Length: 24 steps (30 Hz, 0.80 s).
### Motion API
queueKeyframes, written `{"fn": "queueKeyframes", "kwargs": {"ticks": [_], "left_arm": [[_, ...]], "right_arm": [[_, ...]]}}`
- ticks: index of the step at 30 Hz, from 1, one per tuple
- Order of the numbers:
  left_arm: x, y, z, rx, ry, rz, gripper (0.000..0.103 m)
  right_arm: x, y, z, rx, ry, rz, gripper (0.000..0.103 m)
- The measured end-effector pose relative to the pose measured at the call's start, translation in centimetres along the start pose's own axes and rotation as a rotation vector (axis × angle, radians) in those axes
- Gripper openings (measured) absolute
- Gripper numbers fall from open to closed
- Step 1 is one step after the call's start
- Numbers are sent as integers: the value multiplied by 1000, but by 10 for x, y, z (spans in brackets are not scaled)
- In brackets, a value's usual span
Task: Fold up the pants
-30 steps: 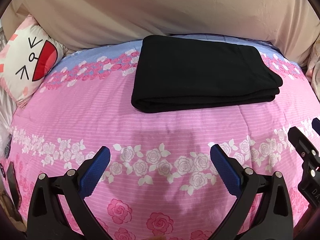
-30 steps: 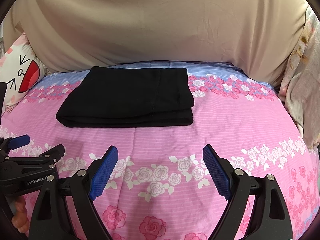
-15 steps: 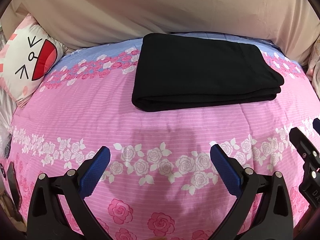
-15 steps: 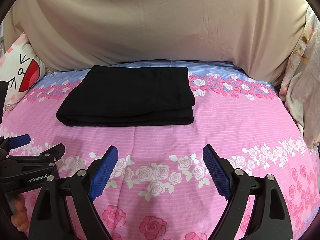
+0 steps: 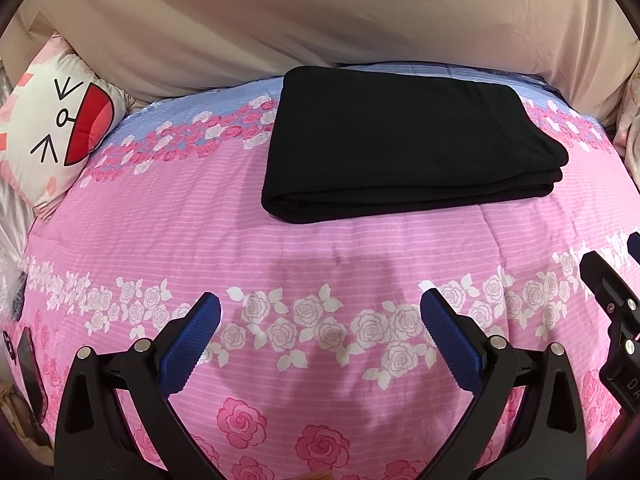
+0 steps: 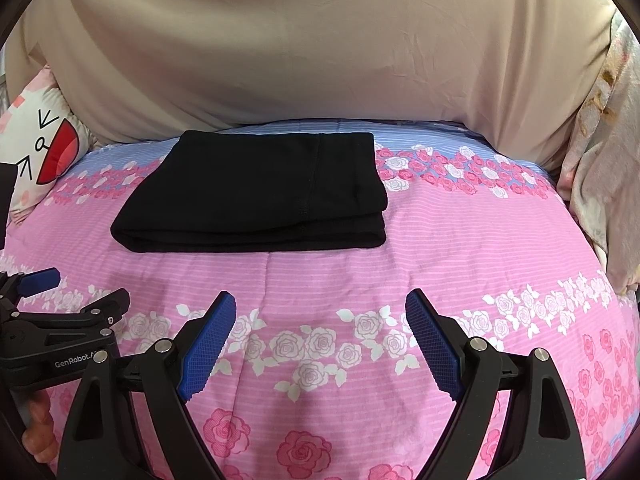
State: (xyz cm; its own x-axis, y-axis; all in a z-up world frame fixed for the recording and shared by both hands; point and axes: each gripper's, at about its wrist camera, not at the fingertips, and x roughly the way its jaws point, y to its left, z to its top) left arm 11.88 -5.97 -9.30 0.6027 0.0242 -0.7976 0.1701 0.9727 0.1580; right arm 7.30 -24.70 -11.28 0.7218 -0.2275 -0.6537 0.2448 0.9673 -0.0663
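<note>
Black knit pants lie folded into a flat, stacked rectangle toward the far edge of the pink rose-print quilt, where its blue band meets the beige fabric backdrop. Going left to right: a cartoon cat-face cushion leans at the quilt's far left corner, a dark flat object, possibly a phone, lies at the near left edge, then come the pants just right of centre, and a pale patterned cloth hangs off the right edge.

The left gripper hovers over the near edge with its blue pads spread wide and nothing between them. The right gripper is beside it, likewise spread and empty. Both are well apart from the pants.

By the look of it the folding is done, or nearly so: layers sit squared, with the doubled edges showing at the bundle's right end. If another fold is wanted, the next move calls for both grippers to reach forward, pinch the near corners of the bundle and carry one end over the other; otherwise only a neatening press remains
</note>
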Motion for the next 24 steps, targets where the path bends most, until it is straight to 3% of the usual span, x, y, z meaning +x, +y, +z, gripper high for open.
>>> {"fn": "queueKeyframes", "kwargs": {"ticks": [9, 24], "left_arm": [[-7, -2, 0, 17, -44, 7, 98], [-5, -8, -8, 34, -21, -3, 98]], "right_arm": [[0, 2, -1, -1, 1, -1, 84], [2, 5, -10, 6, 25, 2, 84]]}}
